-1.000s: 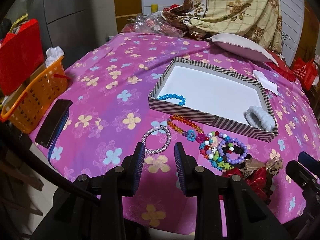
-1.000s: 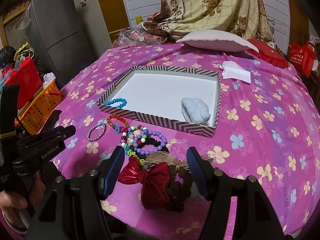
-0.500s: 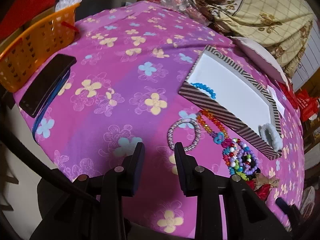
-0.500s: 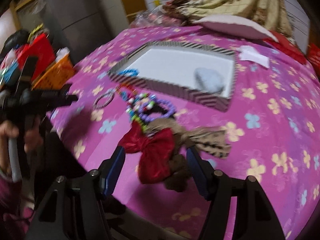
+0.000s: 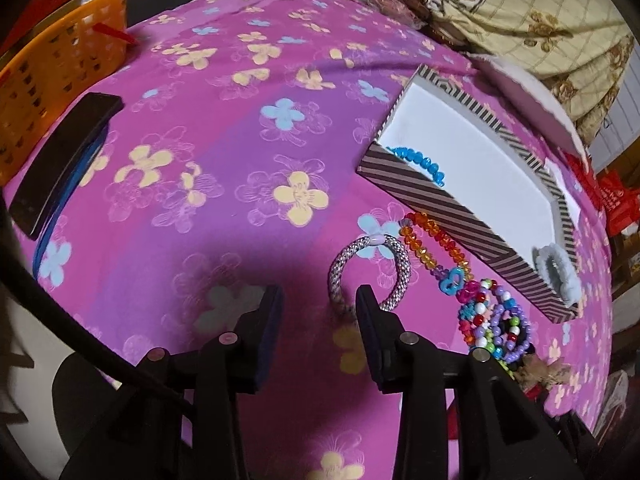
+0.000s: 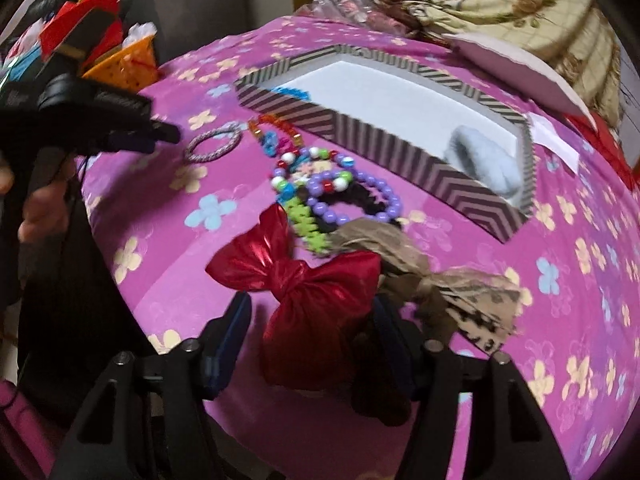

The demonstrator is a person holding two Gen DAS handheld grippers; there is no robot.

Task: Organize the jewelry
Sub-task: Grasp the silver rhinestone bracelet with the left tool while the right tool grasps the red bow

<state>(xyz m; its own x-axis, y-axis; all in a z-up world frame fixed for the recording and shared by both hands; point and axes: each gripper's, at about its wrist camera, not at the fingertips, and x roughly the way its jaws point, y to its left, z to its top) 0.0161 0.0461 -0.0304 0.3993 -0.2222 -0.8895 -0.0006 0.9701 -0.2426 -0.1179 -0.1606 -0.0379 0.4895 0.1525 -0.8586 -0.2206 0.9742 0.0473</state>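
A striped box [image 5: 420, 196] [image 6: 384, 136] with a white floor lies on the pink flowered cloth. It holds a blue bead bracelet [image 5: 420, 160] and a pale fluffy scrunchie [image 5: 558, 272] [image 6: 480, 160]. In front of it lie a silver woven bracelet [image 5: 400, 252] [image 6: 212, 146], an orange bead bracelet [image 5: 432, 240] and a pile of coloured bead bracelets [image 5: 492, 324] [image 6: 332, 188]. My left gripper [image 5: 318, 308] is open, its right finger at the silver bracelet's near edge. My right gripper [image 6: 312, 320] is open around a red bow [image 6: 304, 280], beside a brown bow [image 6: 440, 288].
An orange basket [image 5: 52, 76] and a black flat case [image 5: 64, 160] sit at the left edge. A pink pillow [image 6: 516, 68], a white paper [image 6: 554, 140] and a bundled quilt [image 5: 520, 12] lie behind the box. The cloth drops off near both grippers.
My left gripper moved forward and down to the silver bracelet and its jaws widened. My right gripper closed in until the red bow sits between its fingers.
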